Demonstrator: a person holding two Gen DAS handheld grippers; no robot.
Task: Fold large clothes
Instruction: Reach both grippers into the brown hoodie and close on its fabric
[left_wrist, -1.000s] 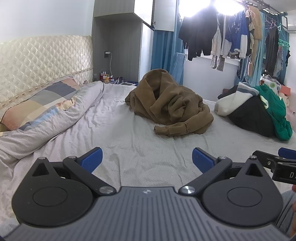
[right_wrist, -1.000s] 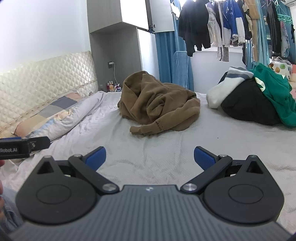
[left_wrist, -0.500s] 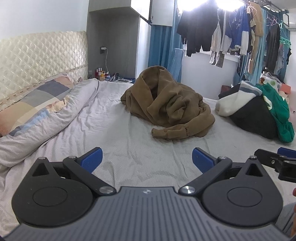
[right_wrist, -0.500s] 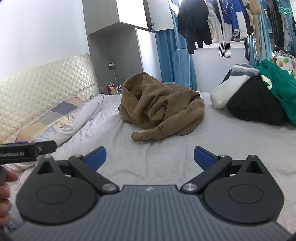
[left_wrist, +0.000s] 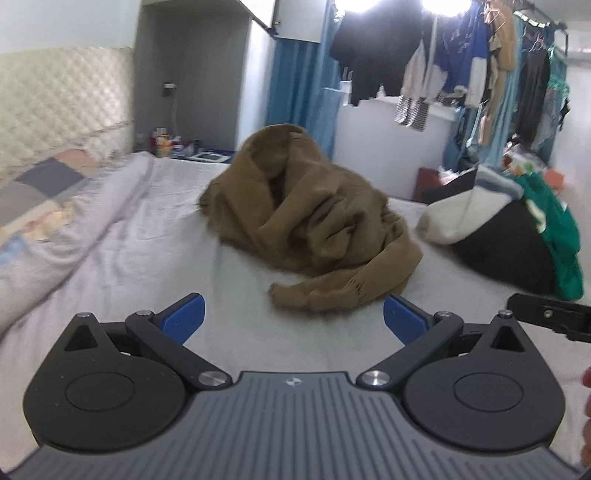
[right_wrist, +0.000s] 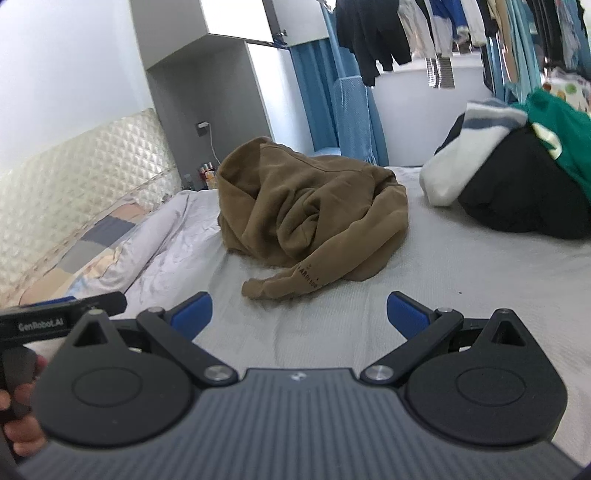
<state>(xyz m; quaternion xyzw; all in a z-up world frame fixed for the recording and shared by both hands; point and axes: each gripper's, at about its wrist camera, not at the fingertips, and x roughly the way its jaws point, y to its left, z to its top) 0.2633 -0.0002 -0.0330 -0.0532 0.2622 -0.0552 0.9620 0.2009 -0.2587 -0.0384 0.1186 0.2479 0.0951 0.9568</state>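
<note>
A crumpled brown hoodie (left_wrist: 314, 221) lies in a heap on the grey bed sheet (left_wrist: 229, 332), one sleeve cuff (left_wrist: 295, 295) stretched toward me. My left gripper (left_wrist: 293, 314) hovers open just short of that cuff, nothing between its blue pads. In the right wrist view the same hoodie (right_wrist: 314, 206) sits ahead, its sleeve cuff (right_wrist: 266, 288) lying just beyond my open right gripper (right_wrist: 299, 310). The left gripper's body (right_wrist: 59, 321) shows at that view's left edge, held by a hand.
A pile of black, white and green clothes (left_wrist: 517, 236) sits on the bed to the right. A rolled duvet and checked pillow (left_wrist: 55, 206) line the left side by the quilted headboard. Hanging clothes (left_wrist: 461, 66) and blue curtains stand behind.
Both grippers have moved forward toward the brown hoodie, which now looks larger and closer. Both stay open throughout.
</note>
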